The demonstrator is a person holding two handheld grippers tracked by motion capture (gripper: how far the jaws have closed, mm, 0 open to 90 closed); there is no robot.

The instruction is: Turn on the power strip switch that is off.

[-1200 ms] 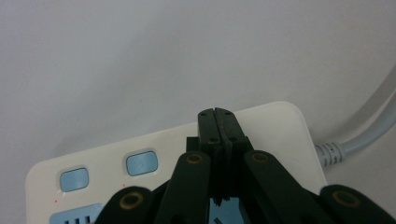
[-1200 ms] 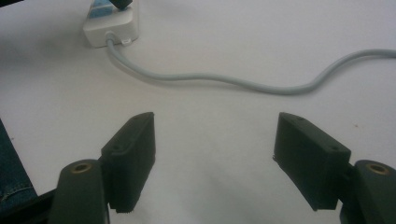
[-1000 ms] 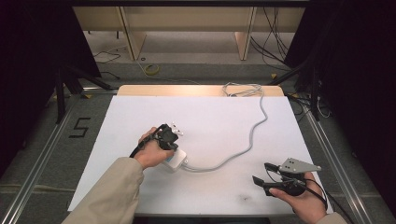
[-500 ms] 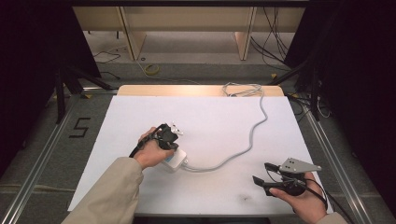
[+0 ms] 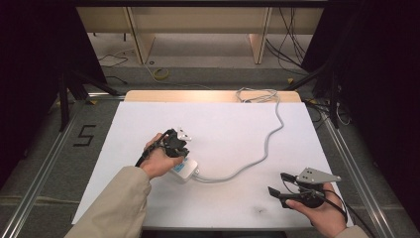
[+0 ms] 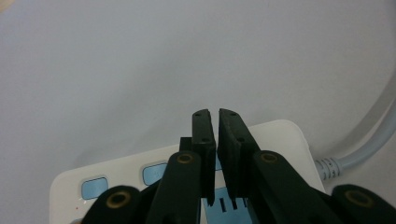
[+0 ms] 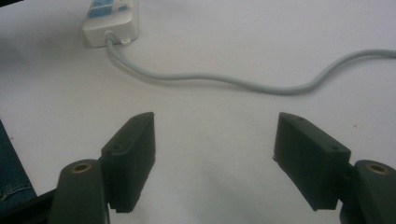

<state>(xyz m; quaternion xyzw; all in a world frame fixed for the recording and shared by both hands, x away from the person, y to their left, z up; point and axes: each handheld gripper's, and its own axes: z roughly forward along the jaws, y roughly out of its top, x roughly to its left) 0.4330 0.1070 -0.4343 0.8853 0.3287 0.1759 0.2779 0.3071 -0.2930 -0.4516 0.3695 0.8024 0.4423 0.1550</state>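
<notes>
Currently we list: one white power strip on the white table, its grey cable running to the far edge. Our left gripper sits directly over the strip, jaws almost together, nothing between them. Our right gripper, near the front right corner, holds its jaws wide apart, empty, above bare table.

A lab or recording rig rather than a home. A white board lies on a wooden table framed by aluminium rails at its left and right edges, with black curtains on both sides. Loose cables trail over the grey floor beyond the far edge, and a "5" marking sits on the floor by the left edge.
</notes>
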